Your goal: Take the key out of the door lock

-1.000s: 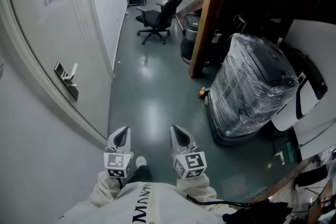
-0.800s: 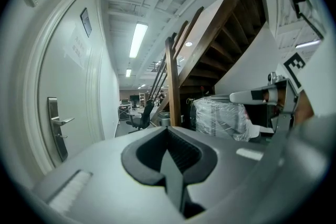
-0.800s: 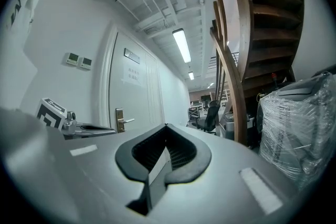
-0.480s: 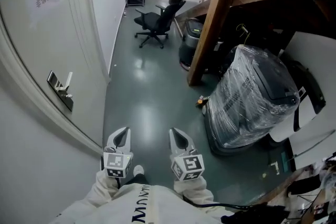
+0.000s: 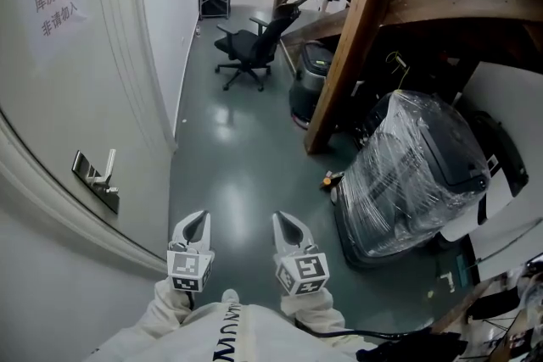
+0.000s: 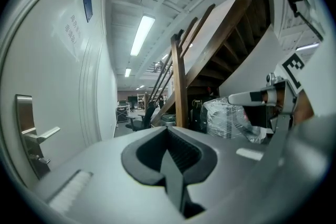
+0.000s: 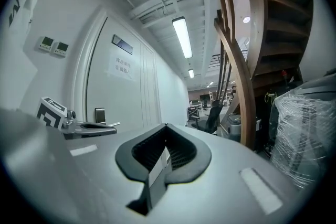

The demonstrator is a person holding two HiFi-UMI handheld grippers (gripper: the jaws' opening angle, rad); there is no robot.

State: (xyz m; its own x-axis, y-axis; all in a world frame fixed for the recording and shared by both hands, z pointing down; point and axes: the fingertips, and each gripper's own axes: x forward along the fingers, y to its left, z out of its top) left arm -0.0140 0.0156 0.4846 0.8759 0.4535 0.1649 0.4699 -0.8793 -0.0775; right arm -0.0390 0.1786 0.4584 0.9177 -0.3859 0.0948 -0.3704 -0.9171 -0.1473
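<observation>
The white door (image 5: 59, 89) fills the left of the head view, with its metal lock plate and lever handle (image 5: 95, 180) ahead and left of my grippers. The left gripper view shows that handle (image 6: 43, 136) at its left edge. A small fitting hangs under the lever (image 6: 39, 157); whether it is the key is too small to tell. My left gripper (image 5: 196, 222) and right gripper (image 5: 288, 224) hang side by side low in front of the person's body. Both are shut and empty, well short of the door. The left gripper's (image 6: 169, 152) jaws meet, as do the right gripper's (image 7: 164, 152).
A paper sign (image 5: 58, 4) is stuck on the door. A wooden stair post (image 5: 352, 38) rises at the right, with a plastic-wrapped machine (image 5: 416, 174) beside it. A black office chair (image 5: 250, 38) stands down the green-floored corridor (image 5: 237, 165).
The door handle has slid lower and leftward in the head view as the view moved. Both grippers keep their places, shut.
</observation>
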